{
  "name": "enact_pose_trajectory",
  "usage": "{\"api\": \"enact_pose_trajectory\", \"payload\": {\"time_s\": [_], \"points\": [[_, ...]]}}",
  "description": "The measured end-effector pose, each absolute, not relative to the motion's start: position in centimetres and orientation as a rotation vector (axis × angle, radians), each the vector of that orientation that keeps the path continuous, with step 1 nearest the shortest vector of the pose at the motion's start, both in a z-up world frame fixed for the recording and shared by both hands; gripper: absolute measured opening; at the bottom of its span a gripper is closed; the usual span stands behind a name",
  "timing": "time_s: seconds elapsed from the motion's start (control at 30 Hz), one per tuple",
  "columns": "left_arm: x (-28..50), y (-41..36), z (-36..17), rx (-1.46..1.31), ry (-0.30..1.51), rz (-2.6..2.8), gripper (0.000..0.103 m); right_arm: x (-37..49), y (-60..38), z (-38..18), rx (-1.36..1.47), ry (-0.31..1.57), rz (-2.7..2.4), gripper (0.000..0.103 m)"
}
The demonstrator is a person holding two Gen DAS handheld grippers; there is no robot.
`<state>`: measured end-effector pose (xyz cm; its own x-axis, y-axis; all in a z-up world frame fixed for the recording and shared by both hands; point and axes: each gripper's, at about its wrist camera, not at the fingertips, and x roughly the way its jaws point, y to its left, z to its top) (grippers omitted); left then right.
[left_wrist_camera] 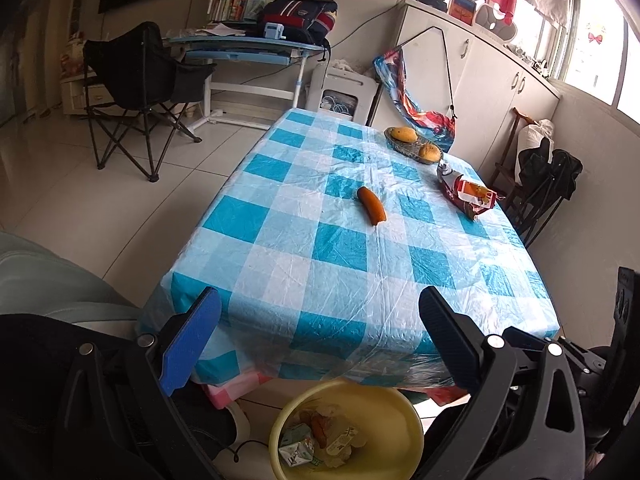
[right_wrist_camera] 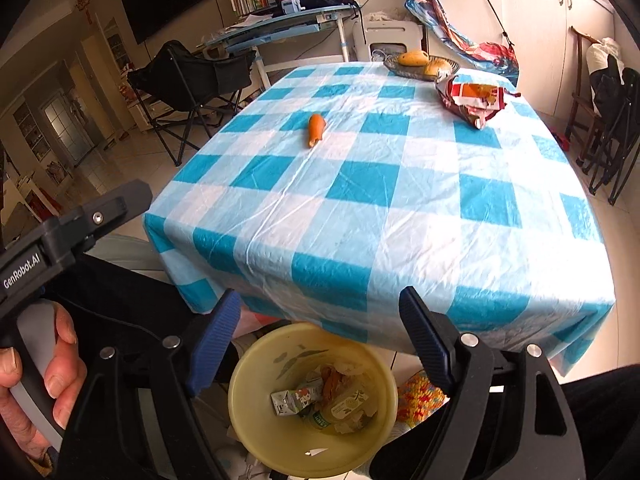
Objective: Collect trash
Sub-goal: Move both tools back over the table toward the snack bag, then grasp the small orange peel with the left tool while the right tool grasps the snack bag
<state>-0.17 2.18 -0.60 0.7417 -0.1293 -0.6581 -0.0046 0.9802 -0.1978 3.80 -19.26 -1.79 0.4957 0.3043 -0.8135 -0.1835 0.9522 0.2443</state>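
Observation:
An orange sausage lies near the middle of the blue-and-white checked table. A crumpled red snack bag rests toward the far right. Below the table's near edge stands a yellow bin holding cartons and wrappers. My left gripper hovers open above the near table edge, nothing between its fingers. Over the bin, my right gripper is open and empty too.
A dish with mangoes sits at the table's far end. A black folding chair stands on the tiled floor to the left, more folded chairs to the right. A hand grips the left tool's handle.

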Motion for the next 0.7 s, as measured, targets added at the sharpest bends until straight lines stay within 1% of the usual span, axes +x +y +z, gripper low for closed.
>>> {"api": "enact_pose_trajectory", "payload": {"time_s": [0.23, 0.37, 0.5, 0.7], "points": [[4.6, 0.8, -0.8, -0.188, 0.767, -0.067, 0.096, 10.4, -22.2, -0.6, 0.054, 0.929, 0.258, 0.079], [8.7, 0.6, -0.9, -0.192, 0.786, -0.075, 0.096, 15.1, -24.1, -0.7, -0.003, 0.896, 0.209, 0.079], [11.9, 0.0, -1.4, -0.197, 0.805, -0.078, 0.096, 19.6, -25.5, -1.8, -0.053, 0.894, 0.163, 0.079], [15.8, -1.4, -2.8, -0.180, 0.843, -0.066, 0.096, 24.1, -26.9, -4.5, -0.093, 0.917, 0.119, 0.079]]}}
